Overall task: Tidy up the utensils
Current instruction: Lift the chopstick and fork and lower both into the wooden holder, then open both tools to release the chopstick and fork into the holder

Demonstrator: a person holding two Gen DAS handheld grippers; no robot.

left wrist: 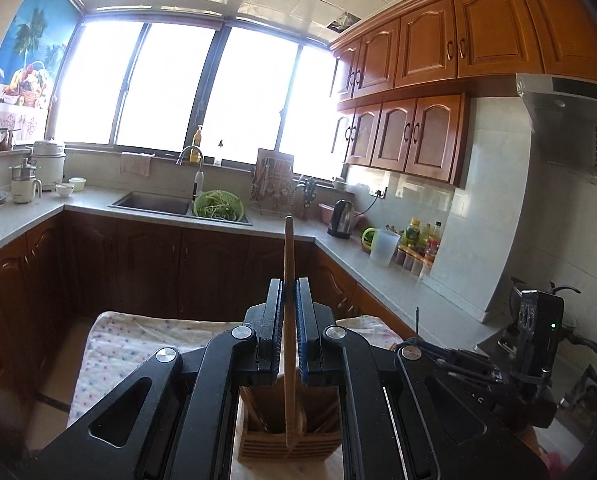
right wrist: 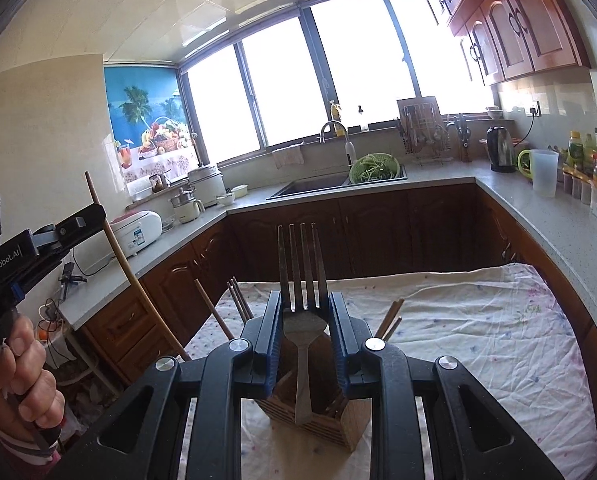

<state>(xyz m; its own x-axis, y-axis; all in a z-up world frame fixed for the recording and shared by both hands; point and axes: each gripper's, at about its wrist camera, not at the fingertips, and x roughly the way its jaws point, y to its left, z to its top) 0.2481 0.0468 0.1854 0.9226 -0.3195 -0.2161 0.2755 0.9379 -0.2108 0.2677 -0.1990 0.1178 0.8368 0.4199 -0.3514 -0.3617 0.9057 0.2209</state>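
Note:
My left gripper (left wrist: 289,292) is shut on a long wooden utensil handle (left wrist: 289,248) that stands upright, its lower end down in the wooden utensil holder (left wrist: 290,444) below the jaws. My right gripper (right wrist: 304,304) is shut on a metal fork (right wrist: 301,264), tines up, its handle reaching down over the same wooden holder (right wrist: 318,428). The left gripper (right wrist: 78,220) also shows at the left of the right wrist view, gripping the wooden handle (right wrist: 114,240). Chopsticks (right wrist: 240,300) and other sticks stand in the holder.
The holder stands on a table with a white dotted cloth (right wrist: 478,340). Dark cabinets and a grey counter (right wrist: 558,220) wrap around, with a sink (right wrist: 310,188), green colander (right wrist: 374,168), kettle (right wrist: 502,150) and clear jug (right wrist: 545,178). The right gripper's body (left wrist: 538,340) sits at right.

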